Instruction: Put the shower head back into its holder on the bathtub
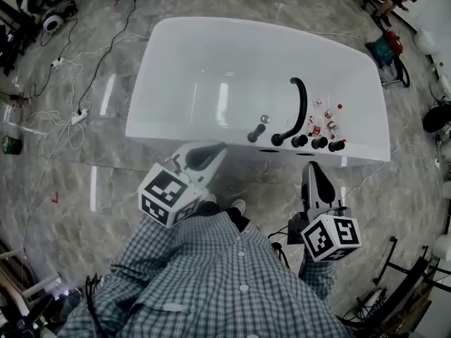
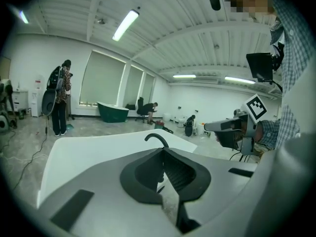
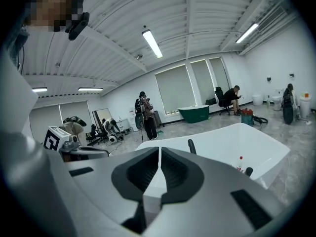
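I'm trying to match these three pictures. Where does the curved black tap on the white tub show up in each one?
Head view: the tap, right of centre, arching off the near rim.
Left gripper view: the tap, mid-picture, a small hook.
Right gripper view: the tap, slightly right of centre, seen edge-on.
Shared landmark: the white bathtub.

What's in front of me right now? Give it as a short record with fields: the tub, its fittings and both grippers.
bathtub: white, freestanding on a grey floor
spout: black, curved, on the near rim
knobs: black, in a row beside the spout
black fitting: left of the spout; too small to identify
small bottles: clustered near the spout
left gripper: jaws together, nothing between, short of the tub
right gripper: jaws together, nothing between, short of the tub
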